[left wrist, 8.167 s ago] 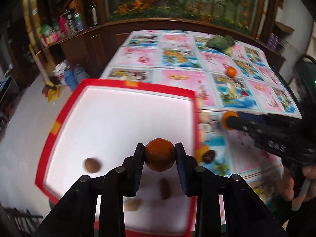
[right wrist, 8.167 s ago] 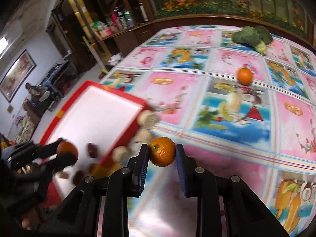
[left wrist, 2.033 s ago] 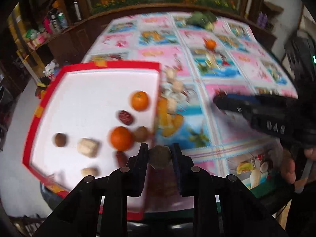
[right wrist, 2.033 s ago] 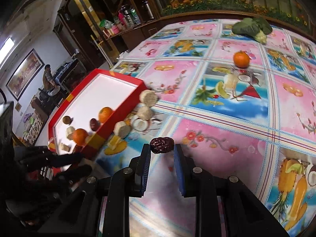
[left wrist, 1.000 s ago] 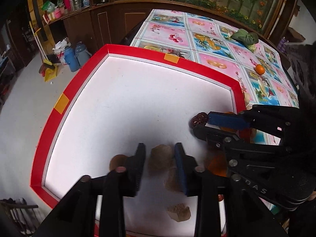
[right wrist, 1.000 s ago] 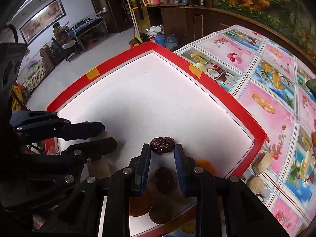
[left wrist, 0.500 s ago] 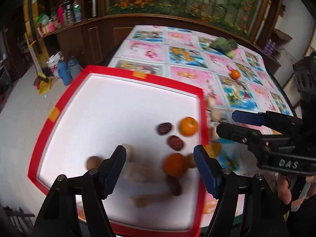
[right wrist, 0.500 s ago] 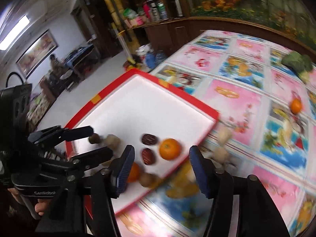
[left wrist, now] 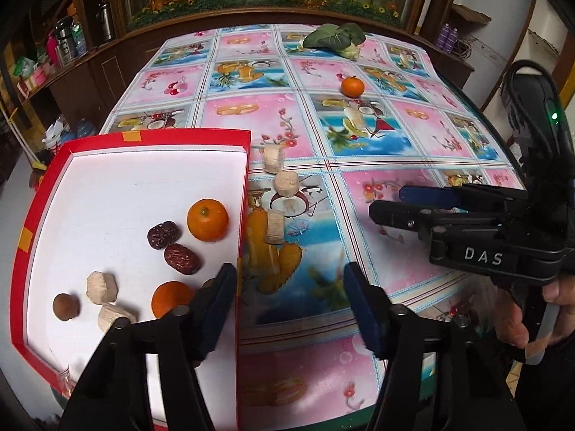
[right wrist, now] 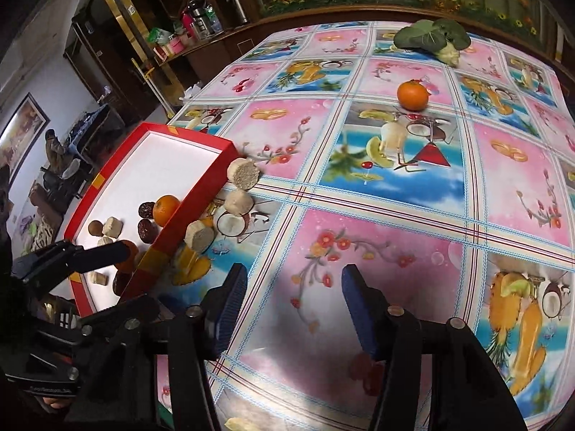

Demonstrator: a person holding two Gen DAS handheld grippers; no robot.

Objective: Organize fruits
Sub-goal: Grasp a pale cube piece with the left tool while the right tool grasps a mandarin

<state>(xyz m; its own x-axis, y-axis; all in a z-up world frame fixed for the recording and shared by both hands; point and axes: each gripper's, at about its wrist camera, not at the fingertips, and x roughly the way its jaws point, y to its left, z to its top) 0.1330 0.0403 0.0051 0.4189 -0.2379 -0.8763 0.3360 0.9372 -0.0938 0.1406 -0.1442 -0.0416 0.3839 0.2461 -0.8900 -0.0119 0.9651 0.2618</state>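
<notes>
Left wrist view: the left gripper hangs over the right wall of the red tray, its fingers moderately apart and closing on nothing. Inside the tray lie two mandarins, the upper mandarin beside two red dates, with pale cut chunks and a small brown fruit nearer the left wall. Right wrist view: the right gripper is over bare tabletop, fingers likewise part-spread, closing, empty. By this reading a drop-off is just finished and a fresh pick is in hand. Still outside the tray: three pale rounds just beside its right wall, a lone mandarin well apart toward the far side, and a leafy green vegetable near the far edge. The next move calls for a reach to one of these. The rounds crowd the tray wall, leaving little finger room; the lone mandarin stands in open cloth.
</notes>
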